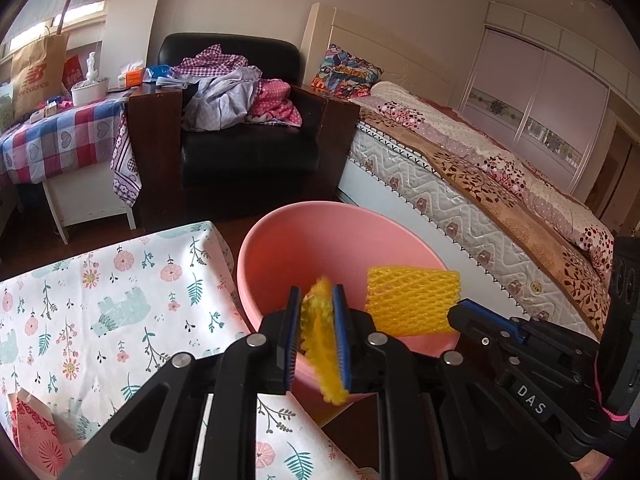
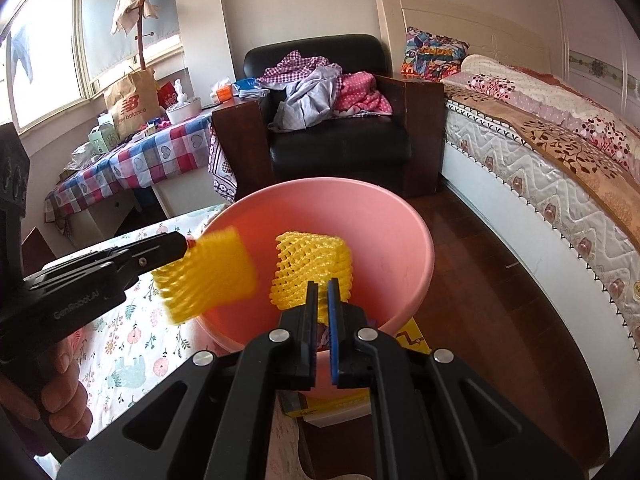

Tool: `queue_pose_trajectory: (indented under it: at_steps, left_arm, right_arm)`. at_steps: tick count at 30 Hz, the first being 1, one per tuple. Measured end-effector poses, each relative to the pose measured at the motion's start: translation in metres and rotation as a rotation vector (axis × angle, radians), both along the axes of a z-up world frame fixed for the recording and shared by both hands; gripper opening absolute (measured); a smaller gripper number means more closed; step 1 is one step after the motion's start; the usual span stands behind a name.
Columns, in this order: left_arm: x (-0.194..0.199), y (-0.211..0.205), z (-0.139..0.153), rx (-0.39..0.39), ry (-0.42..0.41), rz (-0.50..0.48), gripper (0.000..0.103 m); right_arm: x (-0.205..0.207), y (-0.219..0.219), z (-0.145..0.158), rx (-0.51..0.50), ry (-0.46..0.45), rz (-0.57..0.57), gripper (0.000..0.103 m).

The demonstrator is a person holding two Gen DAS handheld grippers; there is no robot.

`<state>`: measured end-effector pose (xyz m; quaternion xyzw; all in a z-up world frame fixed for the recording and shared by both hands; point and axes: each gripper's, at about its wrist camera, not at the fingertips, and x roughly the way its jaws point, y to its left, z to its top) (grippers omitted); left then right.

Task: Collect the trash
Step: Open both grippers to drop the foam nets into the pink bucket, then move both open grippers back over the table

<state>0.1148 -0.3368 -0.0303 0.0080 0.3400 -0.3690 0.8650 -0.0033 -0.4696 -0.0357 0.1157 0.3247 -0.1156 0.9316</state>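
— Foam nets (image 1: 412, 300) hang over the pink bin (image 2: 400, 248); my right gripper (image 2: 322, 292) clenches one, left gripper (image 1: 316, 300) looks slackened around the blurred other.
— Risk?
— Mine could snag on the pads

both cameras sit just behind their own tool, looking forward and down along its fingers. the left view hangs close over the desk (image 1: 100, 292) edge and the pink bin (image 1: 320, 248); the right view looks into the same bin (image 2: 380, 240) from near its right. both share the armchair (image 1: 240, 152) (image 2: 336, 148), the bed (image 1: 480, 184) (image 2: 540, 168) and each other's tool.
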Motion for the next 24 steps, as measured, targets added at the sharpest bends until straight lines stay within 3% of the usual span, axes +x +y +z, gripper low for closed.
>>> queue_pose_trajectory:
  at_steps: [3, 11, 15, 24]
  left_arm:
    - [-0.003, 0.001, 0.003, -0.005, -0.009, -0.002, 0.028]
    - [-0.01, 0.005, 0.011, -0.019, -0.022, -0.008, 0.035]
    - [-0.012, 0.01, 0.016, -0.03, -0.018, -0.007, 0.038]
    - [-0.029, 0.032, 0.029, -0.039, -0.032, -0.002, 0.045]
  right_arm:
    - [0.0, 0.001, -0.001, 0.004, 0.004, 0.006, 0.005]
    - [0.003, -0.001, -0.003, 0.022, 0.017, 0.018, 0.007]
    - [-0.001, 0.001, -0.001, 0.027, 0.004, 0.025, 0.025]
    - [-0.006, 0.018, 0.009, 0.021, -0.013, 0.076, 0.027]
